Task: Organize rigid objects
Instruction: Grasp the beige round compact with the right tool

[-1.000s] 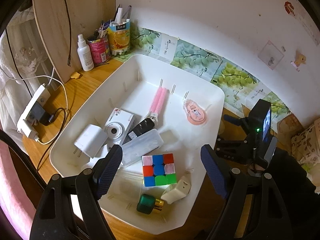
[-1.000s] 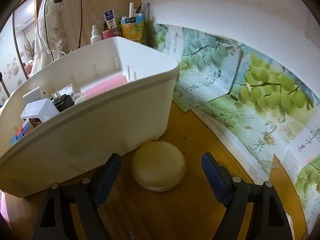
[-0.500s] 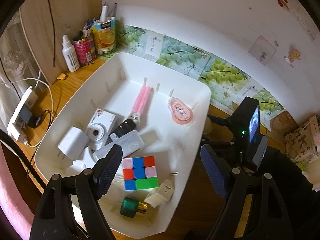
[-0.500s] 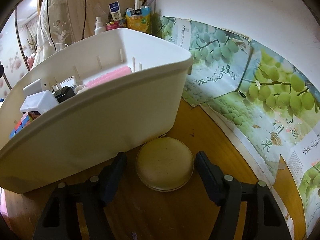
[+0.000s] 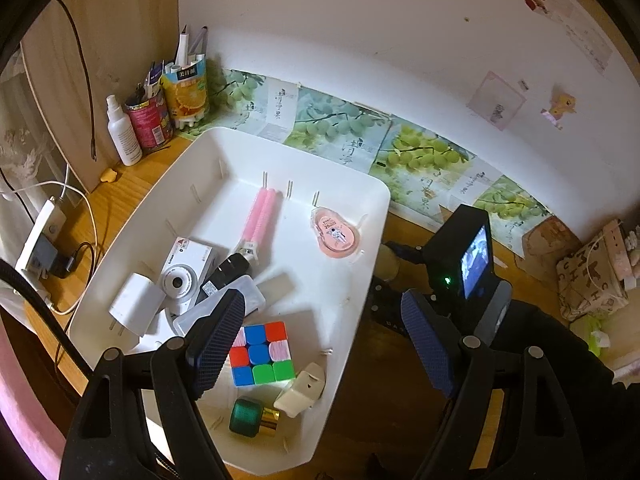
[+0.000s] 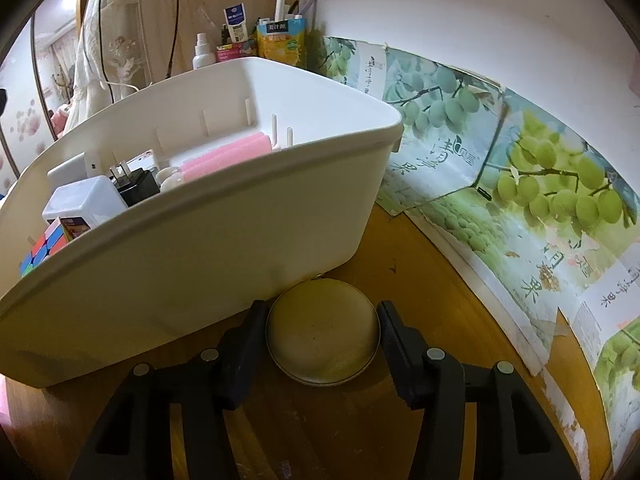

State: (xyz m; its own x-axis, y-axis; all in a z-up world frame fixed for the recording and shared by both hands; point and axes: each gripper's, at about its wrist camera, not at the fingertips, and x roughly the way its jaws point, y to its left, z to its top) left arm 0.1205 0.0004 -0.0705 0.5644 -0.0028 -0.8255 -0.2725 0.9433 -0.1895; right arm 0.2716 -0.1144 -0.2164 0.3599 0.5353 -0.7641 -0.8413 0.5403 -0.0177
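Note:
A white bin point(image 5: 372, 236) on the wooden desk holds a colour cube point(image 5: 262, 350), a white camera point(image 5: 185, 270), pink rollers point(image 5: 262, 212), a peach tape dispenser point(image 5: 336, 234), chargers and a green-gold cap point(image 5: 250, 418). My left gripper point(image 5: 320, 342) is open and empty above the bin's near right edge. My right gripper point(image 6: 322, 338) is shut on a round tan disc point(image 6: 322, 338) lying on the desk against the bin's outer wall point(image 6: 200, 248). The right gripper's body point(image 5: 460, 264) shows in the left wrist view beside the bin.
Cans with pens point(image 5: 188, 88), a spray bottle point(image 5: 124, 132) and a power strip with cables point(image 5: 40, 240) sit at the desk's left and back. Grape-print paper point(image 6: 540, 184) lines the wall. A patterned box point(image 5: 592, 268) stands at the right.
My right gripper has moved forward and its fingers have closed onto the sides of the tan disc. My left gripper has drifted a little above the bin and stays open.

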